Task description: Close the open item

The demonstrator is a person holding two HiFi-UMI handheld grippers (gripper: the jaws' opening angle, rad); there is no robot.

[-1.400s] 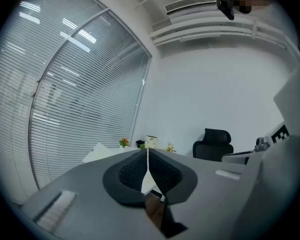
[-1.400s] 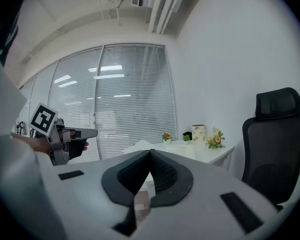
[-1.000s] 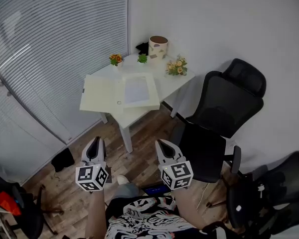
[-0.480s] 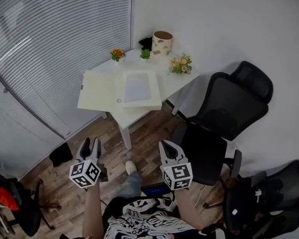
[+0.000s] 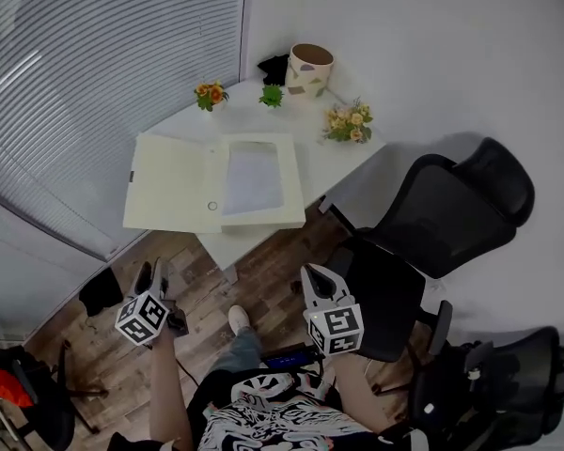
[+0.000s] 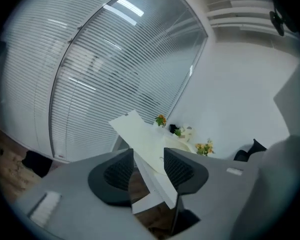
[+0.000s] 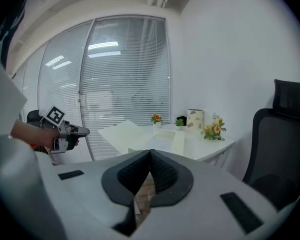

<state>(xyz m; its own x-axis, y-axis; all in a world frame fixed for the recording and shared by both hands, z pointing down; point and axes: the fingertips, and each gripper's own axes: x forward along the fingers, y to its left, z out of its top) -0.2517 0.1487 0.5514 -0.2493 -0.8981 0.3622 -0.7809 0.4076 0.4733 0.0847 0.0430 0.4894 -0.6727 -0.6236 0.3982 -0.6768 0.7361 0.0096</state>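
One file box (image 5: 216, 188) (lying open)

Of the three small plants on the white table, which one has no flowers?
The green plant in the middle, beside the patterned pot. The left plant has orange flowers, the right plant yellow ones.

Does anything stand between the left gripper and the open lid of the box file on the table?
Nothing visible does. The left gripper, whose jaws have just been opening and are empty, hangs over the floor short of the table. Only open air lies between it and the lid, which lies flat. The plants stand beyond it.
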